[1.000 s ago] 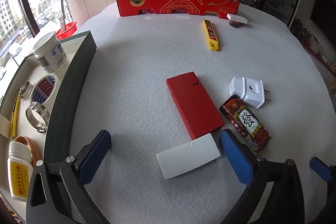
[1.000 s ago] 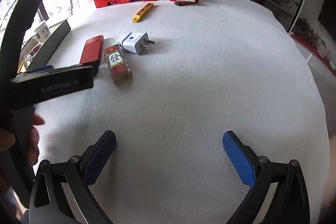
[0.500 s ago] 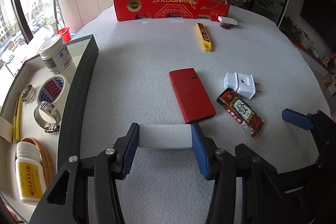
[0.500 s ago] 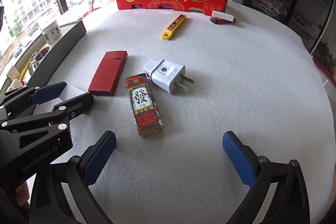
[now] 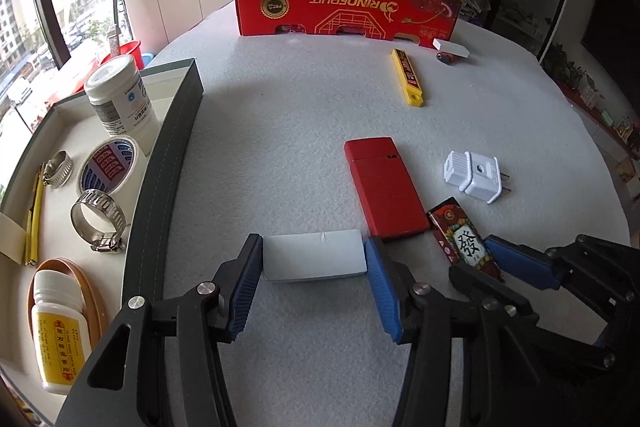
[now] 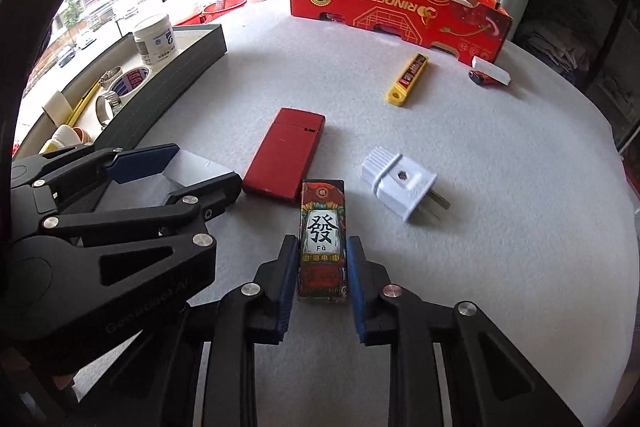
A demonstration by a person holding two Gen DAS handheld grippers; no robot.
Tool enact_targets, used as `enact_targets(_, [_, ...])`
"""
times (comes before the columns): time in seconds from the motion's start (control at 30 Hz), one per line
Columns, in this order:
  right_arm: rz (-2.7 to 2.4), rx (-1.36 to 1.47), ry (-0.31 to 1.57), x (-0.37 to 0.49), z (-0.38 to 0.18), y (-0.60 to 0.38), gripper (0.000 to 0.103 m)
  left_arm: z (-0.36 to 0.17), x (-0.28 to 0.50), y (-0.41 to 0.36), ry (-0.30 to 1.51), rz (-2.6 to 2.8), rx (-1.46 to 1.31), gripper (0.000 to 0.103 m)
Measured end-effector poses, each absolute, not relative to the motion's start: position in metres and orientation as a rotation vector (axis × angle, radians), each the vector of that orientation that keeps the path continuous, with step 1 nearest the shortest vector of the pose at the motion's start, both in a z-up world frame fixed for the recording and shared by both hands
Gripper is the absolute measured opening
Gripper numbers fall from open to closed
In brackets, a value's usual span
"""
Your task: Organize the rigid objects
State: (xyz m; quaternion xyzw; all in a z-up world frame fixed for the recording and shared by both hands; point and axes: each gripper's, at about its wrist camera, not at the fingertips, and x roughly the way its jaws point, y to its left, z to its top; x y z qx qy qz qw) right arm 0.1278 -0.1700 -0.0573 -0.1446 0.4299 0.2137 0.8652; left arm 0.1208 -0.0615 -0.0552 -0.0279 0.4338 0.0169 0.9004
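On the white felt table, my left gripper [image 5: 314, 251] is shut on a flat white block [image 5: 316, 265], one blue pad pressed against each short end. Just to its right, my right gripper [image 6: 322, 247] is shut on a patterned box with a black character [image 6: 322, 219], clamping its near half. The box lies flat, touching the corner of a red flat case [image 6: 286, 155]. A white plug [image 6: 396, 183] lies to the right of the box. The right wrist view also shows the left gripper [image 6: 188, 171] holding the white block [image 6: 200, 165].
A dark-walled tray [image 5: 168, 167] at the left holds bottles, a tape roll and hose clamps. A yellow utility knife [image 5: 407, 77], a small white block [image 5: 450, 47] and a red cardboard box [image 5: 344, 7] sit at the far side.
The left gripper closed on the white block and squared it up. The right gripper came in over the patterned box, rolled, and shut on it.
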Motion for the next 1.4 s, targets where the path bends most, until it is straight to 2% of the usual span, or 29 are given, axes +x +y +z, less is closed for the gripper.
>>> enact_targets(0.37, [0.302,-0.108,0.988,0.033,-0.060,-0.270,0.025,-0.060,0.047,-0.091,0.863,-0.077,-0.016,0.055])
enact_targets(0.4, [0.304,-0.074,0.988,0.028,-0.060,-0.277,0.026,-0.060,0.045,-0.091,0.855,-0.075,-0.025,0.058])
enact_targets(0.43, [0.310,-0.044,0.983,0.025,-0.060,-0.282,0.027,-0.060,0.045,-0.091,0.852,-0.076,-0.034,0.065])
enact_targets(0.47, [0.312,-0.023,0.978,0.023,-0.060,-0.286,0.032,-0.059,0.046,-0.090,0.857,-0.076,-0.043,0.070])
enact_targets(0.5, [0.306,-0.009,0.973,0.023,-0.060,-0.289,0.046,-0.059,0.048,-0.089,0.867,-0.069,-0.052,0.079])
enact_targets(0.53, [0.294,-0.002,0.971,0.022,-0.060,-0.290,0.059,-0.058,0.049,-0.087,0.873,-0.058,-0.062,0.080])
enact_targets(0.57, [0.263,-0.006,0.971,0.023,-0.060,-0.291,0.083,-0.056,0.052,-0.085,0.871,-0.053,-0.072,0.080])
enact_targets(0.67, [0.221,0.006,0.969,0.027,-0.063,-0.293,0.084,-0.052,0.060,-0.082,0.849,-0.023,-0.047,0.080])
enact_targets(0.93, [0.148,-0.106,0.979,0.031,-0.068,-0.274,0.084,-0.062,0.080,-0.087,0.875,-0.093,0.068,0.082])
enact_targets(1.03, [0.151,-0.107,0.980,0.030,-0.066,-0.271,0.072,-0.064,0.077,-0.086,0.884,-0.109,0.067,0.080])
enact_targets(1.07, [0.158,-0.112,0.980,0.030,-0.065,-0.268,0.061,-0.063,0.076,-0.087,0.891,-0.117,0.064,0.078])
enact_targets(1.1, [0.167,-0.118,0.982,0.029,-0.063,-0.265,0.049,-0.062,0.074,-0.089,0.895,-0.124,0.066,0.072])
enact_targets(1.13, [0.176,-0.122,0.985,0.028,-0.062,-0.262,0.043,-0.061,0.071,-0.091,0.897,-0.137,0.072,0.061])
enact_targets(1.17, [0.182,-0.126,0.987,0.028,-0.061,-0.260,0.031,-0.060,0.067,-0.094,0.899,-0.151,0.079,0.053])
enact_targets(1.2, [0.182,-0.128,0.989,0.027,-0.061,-0.258,0.025,-0.059,0.064,-0.097,0.903,-0.162,0.087,0.033])
enact_targets(1.23, [0.180,-0.123,0.994,0.026,-0.061,-0.257,0.025,-0.059,0.061,-0.099,0.911,-0.165,0.090,0.026])
enact_targets(1.4, [0.186,-0.046,1.024,0.021,-0.059,-0.264,0.025,-0.056,0.043,-0.097,0.944,-0.175,-0.012,0.025])
